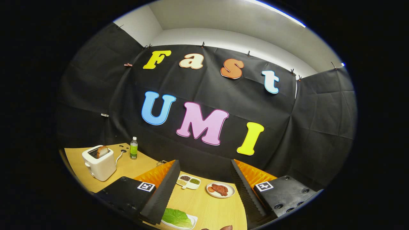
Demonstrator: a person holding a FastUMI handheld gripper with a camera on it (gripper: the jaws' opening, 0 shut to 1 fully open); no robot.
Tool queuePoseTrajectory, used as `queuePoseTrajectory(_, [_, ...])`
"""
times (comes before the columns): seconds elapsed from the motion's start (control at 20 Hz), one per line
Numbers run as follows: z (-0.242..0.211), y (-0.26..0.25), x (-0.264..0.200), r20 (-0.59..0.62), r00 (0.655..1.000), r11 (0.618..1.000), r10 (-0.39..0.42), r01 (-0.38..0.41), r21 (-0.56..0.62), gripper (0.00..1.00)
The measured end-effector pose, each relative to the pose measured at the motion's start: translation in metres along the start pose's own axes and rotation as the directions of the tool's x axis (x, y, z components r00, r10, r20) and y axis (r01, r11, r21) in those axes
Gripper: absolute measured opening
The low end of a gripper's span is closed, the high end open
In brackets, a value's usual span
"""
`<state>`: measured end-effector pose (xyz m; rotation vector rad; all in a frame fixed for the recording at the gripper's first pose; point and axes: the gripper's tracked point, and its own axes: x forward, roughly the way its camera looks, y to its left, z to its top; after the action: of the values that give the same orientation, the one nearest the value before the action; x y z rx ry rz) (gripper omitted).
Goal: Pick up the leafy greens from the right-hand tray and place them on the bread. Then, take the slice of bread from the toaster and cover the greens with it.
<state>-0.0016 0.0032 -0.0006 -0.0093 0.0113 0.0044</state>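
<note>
A green lettuce leaf [176, 218] lies flat on a white tray [191, 220] between the spread fingers. A browned bread slice [102, 151] stands upright in the white toaster [99, 164], well apart.

Desk [204, 204] pale wood grain. Toaster [99, 163] cream-white, tan bread slice [102, 150] in its slot. Leafy greens [176, 218] bright green on white tray [191, 220]. Bottle [134, 148]: green label, white cap. Round plate [230, 191] white, red-brown food.
</note>
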Motion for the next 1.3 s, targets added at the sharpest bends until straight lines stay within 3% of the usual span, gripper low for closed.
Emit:
queuePoseTrajectory(0.4, [-0.004,0.003,0.006,-0.019,1.000,1.000,0.018,-0.018,-0.008,0.98])
queuePoseTrajectory(0.6, [-0.050,0.022,0.010,-0.192,0.974,0.993,0.117,-0.116,0.016,0.98])
queuePoseTrajectory(0.7, [-0.079,0.034,0.010,-0.286,0.943,0.985,0.171,-0.165,0.045,0.97])
queuePoseTrajectory(1.0, [-0.178,0.076,0.003,-0.512,0.800,0.942,0.312,-0.331,0.057,0.95])
queuePoseTrajectory(1.3, [-0.269,0.108,-0.004,-0.673,0.621,0.835,0.403,-0.550,-0.007,0.92])
